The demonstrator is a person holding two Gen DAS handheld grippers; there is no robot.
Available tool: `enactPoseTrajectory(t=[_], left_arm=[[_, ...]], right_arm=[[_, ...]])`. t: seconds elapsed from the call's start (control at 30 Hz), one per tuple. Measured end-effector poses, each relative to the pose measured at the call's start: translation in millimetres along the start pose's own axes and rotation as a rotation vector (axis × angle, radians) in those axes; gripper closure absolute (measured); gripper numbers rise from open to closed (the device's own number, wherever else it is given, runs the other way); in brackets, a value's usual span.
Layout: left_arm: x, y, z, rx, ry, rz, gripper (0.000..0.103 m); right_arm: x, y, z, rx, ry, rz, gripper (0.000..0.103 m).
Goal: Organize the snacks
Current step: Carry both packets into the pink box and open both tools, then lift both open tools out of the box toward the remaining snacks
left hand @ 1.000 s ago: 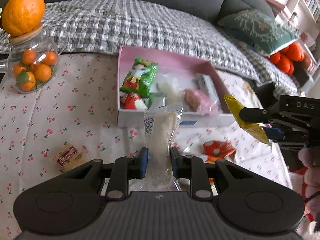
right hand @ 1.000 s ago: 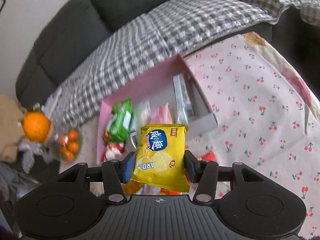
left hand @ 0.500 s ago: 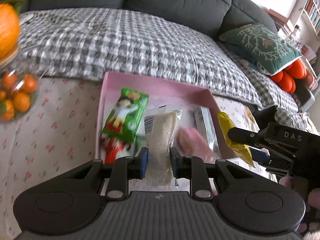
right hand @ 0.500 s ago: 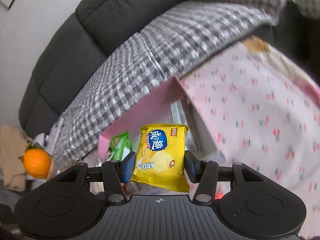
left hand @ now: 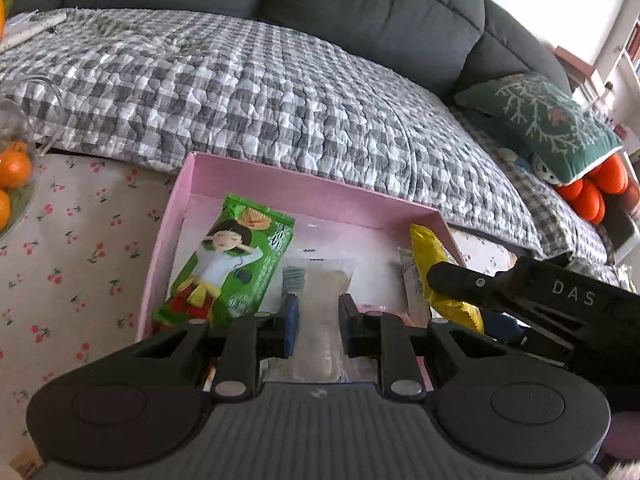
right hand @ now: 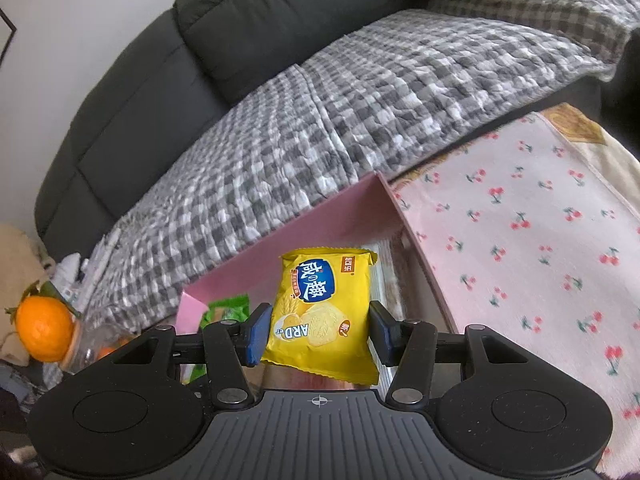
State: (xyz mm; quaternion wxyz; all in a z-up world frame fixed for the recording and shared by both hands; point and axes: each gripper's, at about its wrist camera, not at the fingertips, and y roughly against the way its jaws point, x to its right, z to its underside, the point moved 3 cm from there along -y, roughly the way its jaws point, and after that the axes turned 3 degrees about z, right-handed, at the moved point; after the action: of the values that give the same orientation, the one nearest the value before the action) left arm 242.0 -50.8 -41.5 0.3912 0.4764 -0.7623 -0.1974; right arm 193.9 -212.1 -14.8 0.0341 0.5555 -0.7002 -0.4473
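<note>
**Two snacks held over the pink box**

The pink box sits on the cherry-print cloth, its far wall right against the checked quilt of the grey sofa. Cloth lies bare to the left of the box; in the right wrist view a wide stretch of cloth is also bare on the box's right side. Inside, the green packet lies along the left wall, and a pale strip of floor shows between it and the far wall. A jar of oranges stands at the left edge of the cloth, well apart from the box.

The left gripper has just narrowed its jaws a little; the blue pads press both sides of the clear packet, which hangs over the middle of the box.

The right gripper clamps the yellow packet by its two side edges, jaws partly apart at the packet's width. The packet hangs upright over the right end of the box, near the right wall. From the left wrist view, it is seen edge-on just beside the clear one, not touching it.
</note>
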Motion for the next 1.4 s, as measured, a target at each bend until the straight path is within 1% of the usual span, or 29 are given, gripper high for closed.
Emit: enactPoseTrajectory(t=[0.13,0.2,0.27,0.3,0.33,0.37,0.47,0.57,0.63,0.8,0.9,1.03,1.07,1.1,1.13,1.2,1.3,1.4], left_arm=[[2,-7,-2,0.016,-0.008,0.004,0.084],[2,-9,-4,0.024,-0.007,0.0,0.083],[4,-10,-4,0.034,-0.008,0.003,0.081],[5,-10,-4,0.039,-0.008,0.005,0.077],[5,-10,-4,0.042,-0.008,0.007,0.075],[6,-11,-4,0.041,-0.012,0.007,0.074],[8,-13,-4,0.035,-0.021,-0.002,0.074],[7,-12,-5,0.029,-0.019,0.002,0.067],[7,-12,-5,0.023,-0.024,-0.001,0.058],[7,-6,-3,-0.001,-0.057,-0.026,0.05],[8,2,-1,-0.008,-0.074,-0.032,0.046],[12,19,0,-0.009,-0.109,-0.046,0.037],[14,22,0,-0.009,-0.123,-0.049,0.035],[16,26,0,-0.007,-0.139,-0.053,0.031],[17,30,1,-0.004,-0.154,-0.059,0.028],[17,40,1,-0.002,-0.172,-0.075,0.024],[14,51,4,-0.02,-0.18,-0.089,0.022],[9,61,7,-0.035,-0.176,-0.11,0.016]], right_arm=[[5,-11,0,0.002,-0.006,0.018,0.052],[7,-12,-1,0.014,-0.026,0.001,0.05],[7,-12,-2,0.026,-0.041,-0.013,0.049],[7,-12,-2,0.028,-0.046,-0.021,0.041],[6,-11,-2,0.029,-0.05,-0.024,0.037],[6,-11,-2,0.031,-0.047,-0.021,0.035],[3,-10,-2,0.024,-0.026,-0.006,0.035],[3,-7,-2,0.022,-0.014,0.002,0.035],[3,-4,-3,0.022,-0.016,0.003,0.034],[-3,7,-1,0.021,0.017,0.023,0.033],[-5,14,1,0.019,0.035,0.028,0.029],[-5,29,3,0.007,0.039,0.024,0.029],[-5,33,4,0.007,0.045,0.027,0.027],[-5,37,5,0.006,0.052,0.034,0.025],[-6,41,6,0.005,0.061,0.043,0.024],[-7,48,8,0.004,0.073,0.057,0.024],[-8,57,11,-0.017,0.078,0.071,0.024],[-11,69,15,-0.031,0.108,0.084,0.022]])
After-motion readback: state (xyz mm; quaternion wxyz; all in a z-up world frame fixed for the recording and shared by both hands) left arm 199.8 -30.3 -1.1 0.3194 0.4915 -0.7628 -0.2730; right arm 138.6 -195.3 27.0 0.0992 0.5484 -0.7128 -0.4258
